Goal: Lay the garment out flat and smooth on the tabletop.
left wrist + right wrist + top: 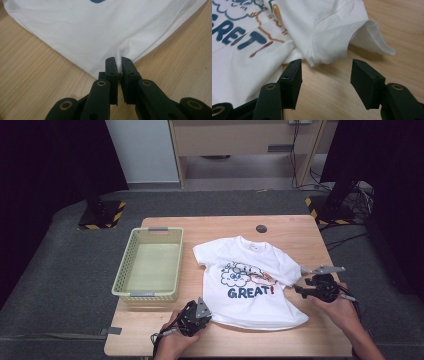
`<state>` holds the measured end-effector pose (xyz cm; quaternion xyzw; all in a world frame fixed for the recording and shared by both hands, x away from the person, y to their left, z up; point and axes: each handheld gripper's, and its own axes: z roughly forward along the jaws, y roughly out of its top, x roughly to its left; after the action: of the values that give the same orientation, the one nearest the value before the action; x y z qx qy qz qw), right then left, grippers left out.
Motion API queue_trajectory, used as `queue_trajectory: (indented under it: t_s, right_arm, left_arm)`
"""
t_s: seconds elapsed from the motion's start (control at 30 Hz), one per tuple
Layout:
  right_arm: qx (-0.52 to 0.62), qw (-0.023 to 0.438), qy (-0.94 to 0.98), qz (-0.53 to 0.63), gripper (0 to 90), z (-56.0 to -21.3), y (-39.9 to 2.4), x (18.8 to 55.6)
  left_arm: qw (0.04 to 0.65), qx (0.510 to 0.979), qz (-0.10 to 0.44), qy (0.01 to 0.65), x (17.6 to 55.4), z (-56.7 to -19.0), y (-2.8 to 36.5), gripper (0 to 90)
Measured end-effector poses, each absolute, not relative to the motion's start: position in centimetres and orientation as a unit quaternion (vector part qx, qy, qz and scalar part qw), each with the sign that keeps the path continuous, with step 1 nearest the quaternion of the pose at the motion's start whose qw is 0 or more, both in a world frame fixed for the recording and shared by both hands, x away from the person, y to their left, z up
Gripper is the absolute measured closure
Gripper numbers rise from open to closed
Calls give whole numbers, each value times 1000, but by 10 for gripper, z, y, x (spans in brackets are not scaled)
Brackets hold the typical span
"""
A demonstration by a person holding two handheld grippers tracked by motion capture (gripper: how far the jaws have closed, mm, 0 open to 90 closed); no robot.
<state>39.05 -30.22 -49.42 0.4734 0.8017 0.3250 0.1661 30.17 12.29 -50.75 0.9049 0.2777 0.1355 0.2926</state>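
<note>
My left claw [119, 65] clamped on hem corner of t-shirt [250, 282], which lies flat mid-surface [300, 232], print up, basket [149, 265] to its left. My right claw [325, 75] spread wide, sleeve [342, 37] just ahead between jaws. Sleeve underside hidden; contact unclear.

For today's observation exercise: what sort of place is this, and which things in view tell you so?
Probably a lab or studio set up for recording demonstrations: a small wooden table stands on grey carpet between dark curtains, stands with hazard-striped bases flank it, and cables lie on the floor.
</note>
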Motion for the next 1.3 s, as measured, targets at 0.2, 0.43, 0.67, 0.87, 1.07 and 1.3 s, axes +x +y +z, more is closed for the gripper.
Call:
queue_trajectory:
  t_s: [0.2,0.43,0.67,0.87,1.07,1.3]
  right_arm:
    - [492,165,795,314,397,-497,-300,415]
    - [480,141,800,332,781,-500,-302,419]
    - [493,167,797,305,871,-500,-308,433]
    - [503,177,795,288,871,-501,-315,451]
    - [509,181,792,285,872,-502,-315,466]
    - [500,185,796,287,873,-501,-303,483]
  left_arm:
    - [295,904,137,279,302,-508,123,848]
    - [295,903,135,281,303,-510,125,847]
    - [293,905,134,277,298,-509,130,849]
    - [292,907,130,275,295,-510,132,850]
    - [288,912,125,266,290,-512,129,850]
    - [285,914,116,265,281,-513,129,850]
